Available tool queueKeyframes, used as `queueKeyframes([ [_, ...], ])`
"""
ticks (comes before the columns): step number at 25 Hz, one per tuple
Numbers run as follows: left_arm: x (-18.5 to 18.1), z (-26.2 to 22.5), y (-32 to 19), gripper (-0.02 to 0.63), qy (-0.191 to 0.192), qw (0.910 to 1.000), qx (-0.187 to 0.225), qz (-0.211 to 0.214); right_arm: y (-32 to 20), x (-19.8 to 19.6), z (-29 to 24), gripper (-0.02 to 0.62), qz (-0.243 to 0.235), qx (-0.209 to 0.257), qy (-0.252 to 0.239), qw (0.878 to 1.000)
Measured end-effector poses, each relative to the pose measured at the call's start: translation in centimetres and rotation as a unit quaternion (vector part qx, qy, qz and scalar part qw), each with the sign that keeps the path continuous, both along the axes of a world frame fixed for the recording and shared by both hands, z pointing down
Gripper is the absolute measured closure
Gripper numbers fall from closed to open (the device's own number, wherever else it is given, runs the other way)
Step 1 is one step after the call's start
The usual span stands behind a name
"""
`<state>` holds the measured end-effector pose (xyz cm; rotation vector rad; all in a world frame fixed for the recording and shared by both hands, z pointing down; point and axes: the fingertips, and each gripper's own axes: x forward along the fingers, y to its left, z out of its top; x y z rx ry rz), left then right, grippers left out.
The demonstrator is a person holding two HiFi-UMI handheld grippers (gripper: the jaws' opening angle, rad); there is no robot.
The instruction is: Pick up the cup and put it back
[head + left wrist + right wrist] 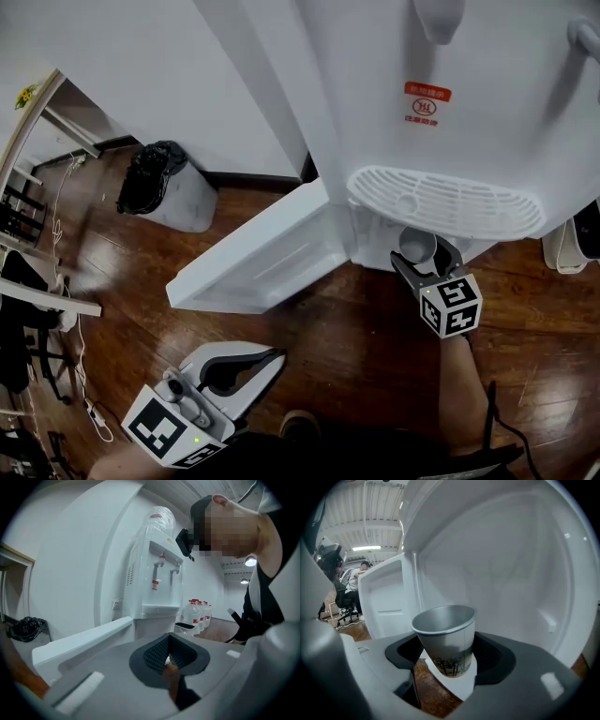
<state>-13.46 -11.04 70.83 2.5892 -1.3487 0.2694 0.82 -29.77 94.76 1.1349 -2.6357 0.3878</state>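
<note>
A grey paper cup (pixel 445 639) with a tree print stands upright between the pads of my right gripper (pixel 450 665), which is shut on it. In the head view the cup (pixel 417 246) and right gripper (pixel 424 255) sit at the mouth of the white water dispenser's lower cabinet (pixel 375 234), under the drip tray (pixel 445 202). White cabinet walls (pixel 511 573) fill the space behind the cup. My left gripper (pixel 267 364) hangs low at the left over the floor, shut on nothing, with its pads (pixel 157 656) nearly touching.
The cabinet door (pixel 262 262) stands swung open to the left. A bin with a black bag (pixel 164 183) sits by the wall. Several water bottles (pixel 199 613) stand beyond the dispenser (pixel 159 588). My shoe (pixel 300 424) is on the wooden floor (pixel 356 347).
</note>
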Motion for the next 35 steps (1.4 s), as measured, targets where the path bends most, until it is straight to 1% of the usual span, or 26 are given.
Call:
queueKeyframes([
  [4, -1.3, 0.2, 0.0, 0.604, 0.006, 0.9998, -0.014, -0.012, -2.4, -0.6, 1.9, 0.268, 0.018, -0.010, -0.004, 1.000],
  [9, -2.4, 0.0, 0.2, 0.604, 0.005, 0.9997, -0.016, -0.017, -5.5, -2.1, 3.0, 0.268, 0.018, -0.008, 0.008, 1.000],
  [12, -3.0, 0.6, 0.5, 0.604, 0.012, 0.9990, -0.032, -0.027, -7.1, -2.6, 3.4, 0.267, 0.026, -0.012, 0.006, 1.000],
  [14, -3.5, 0.5, 0.4, 0.604, 0.017, 0.9987, -0.034, -0.034, -7.9, -2.9, 3.9, 0.268, 0.029, -0.016, 0.009, 0.999],
  [17, -4.0, 0.4, 0.5, 0.604, 0.009, 0.9987, -0.031, -0.039, -8.8, -3.3, 4.6, 0.268, 0.029, -0.020, 0.019, 0.999],
  [20, -4.3, 0.1, 0.6, 0.604, -0.004, 0.9993, -0.016, -0.035, -9.6, -3.4, 5.3, 0.268, 0.040, -0.027, 0.022, 0.999],
  [24, -4.1, -0.1, 0.7, 0.604, 0.011, 0.9991, -0.022, -0.034, -10.4, -3.4, 6.4, 0.268, 0.053, -0.041, 0.027, 0.997],
  [31, -4.3, 0.1, 1.1, 0.604, 0.007, 0.9992, -0.026, -0.028, -11.5, -3.3, 7.7, 0.270, 0.068, -0.056, 0.030, 0.996],
  [35, -5.0, 0.1, 0.8, 0.604, 0.013, 0.9987, -0.029, -0.041, -11.8, -3.4, 8.4, 0.270, 0.078, -0.069, 0.027, 0.994],
])
